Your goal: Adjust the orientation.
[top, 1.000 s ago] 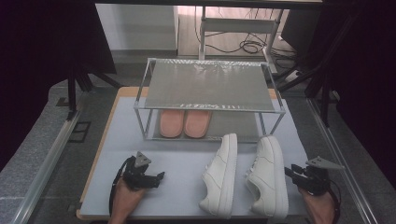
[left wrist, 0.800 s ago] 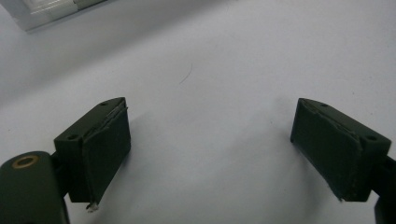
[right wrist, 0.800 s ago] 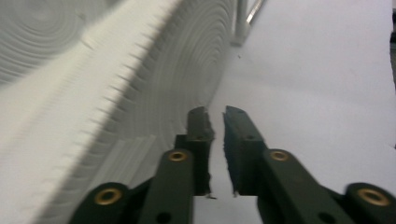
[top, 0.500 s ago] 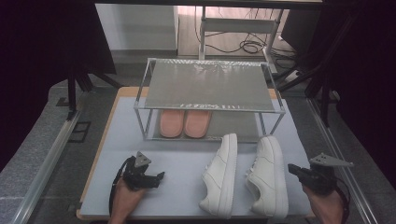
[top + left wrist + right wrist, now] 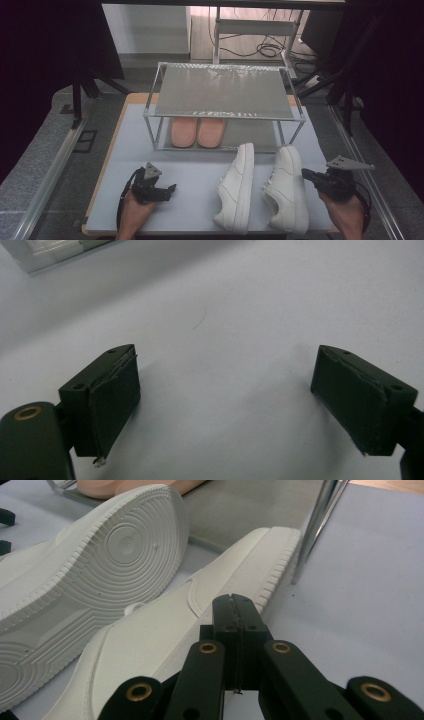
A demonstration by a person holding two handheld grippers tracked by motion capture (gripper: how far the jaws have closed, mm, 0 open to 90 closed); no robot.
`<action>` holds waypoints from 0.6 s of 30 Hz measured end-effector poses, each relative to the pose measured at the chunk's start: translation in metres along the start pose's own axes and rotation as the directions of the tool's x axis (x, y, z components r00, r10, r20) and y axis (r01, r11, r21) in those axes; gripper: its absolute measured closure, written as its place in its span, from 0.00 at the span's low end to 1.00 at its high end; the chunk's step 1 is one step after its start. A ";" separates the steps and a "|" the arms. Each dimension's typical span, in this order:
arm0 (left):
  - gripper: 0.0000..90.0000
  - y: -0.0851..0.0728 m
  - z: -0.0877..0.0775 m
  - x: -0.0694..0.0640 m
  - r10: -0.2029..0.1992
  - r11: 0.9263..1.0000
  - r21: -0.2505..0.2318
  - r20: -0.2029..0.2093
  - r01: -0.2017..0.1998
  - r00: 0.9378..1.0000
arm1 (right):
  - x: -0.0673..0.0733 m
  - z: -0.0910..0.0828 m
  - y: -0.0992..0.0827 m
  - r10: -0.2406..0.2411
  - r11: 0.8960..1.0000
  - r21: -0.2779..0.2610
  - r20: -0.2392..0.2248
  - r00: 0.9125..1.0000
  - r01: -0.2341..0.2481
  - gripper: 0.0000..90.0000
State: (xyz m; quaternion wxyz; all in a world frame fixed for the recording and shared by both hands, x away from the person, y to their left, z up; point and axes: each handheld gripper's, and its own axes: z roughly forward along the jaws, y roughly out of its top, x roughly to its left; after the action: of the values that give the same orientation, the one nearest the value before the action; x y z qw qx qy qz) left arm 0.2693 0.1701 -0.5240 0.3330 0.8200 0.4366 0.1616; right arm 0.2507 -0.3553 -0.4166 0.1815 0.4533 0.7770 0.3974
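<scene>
Right claw (image 5: pixel 306 173) had just closed empty and lifted beside the right sneaker (image 5: pixel 286 187), lower right; left claw (image 5: pixel 171 188) stayed spread; pickup unstarted.

- Open mat (image 5: pixel 190 172) lies between the left gripper (image 5: pixel 167 191) and the two white sneakers (image 5: pixel 260 187), at its 3 o'clock.
- At 12 o'clock, the metal rack (image 5: pixel 225 107) and pink slippers (image 5: pixel 198 132) block passage.

A lab or test room set up for recording: ahead of the grippers, a board-topped table (image 5: pixel 112 150) with a metal shoe rack (image 5: pixel 225 90) stands among dark tripod legs (image 5: pixel 82 92), aluminium rails (image 5: pixel 47 180) and loose cables (image 5: pixel 260 49) on the floor beyond
</scene>
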 end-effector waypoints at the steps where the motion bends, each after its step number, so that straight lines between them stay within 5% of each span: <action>1: 0.14 0.000 0.000 0.000 0.000 1.000 0.000 0.000 0.000 1.000 | 0.000 0.002 0.000 -0.001 1.000 0.000 -0.004 1.000 0.001 1.00; 18: 0.14 0.000 0.000 0.000 0.000 1.000 -0.001 0.000 0.000 1.000 | -0.011 0.001 -0.008 0.027 1.000 -0.010 -0.005 1.000 -0.027 1.00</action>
State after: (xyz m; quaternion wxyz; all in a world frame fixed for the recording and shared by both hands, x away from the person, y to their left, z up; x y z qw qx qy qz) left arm 0.2692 0.1701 -0.5240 0.3333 0.8198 0.4366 0.1618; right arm 0.2525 -0.3659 -0.4243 0.1766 0.4621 0.7691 0.4047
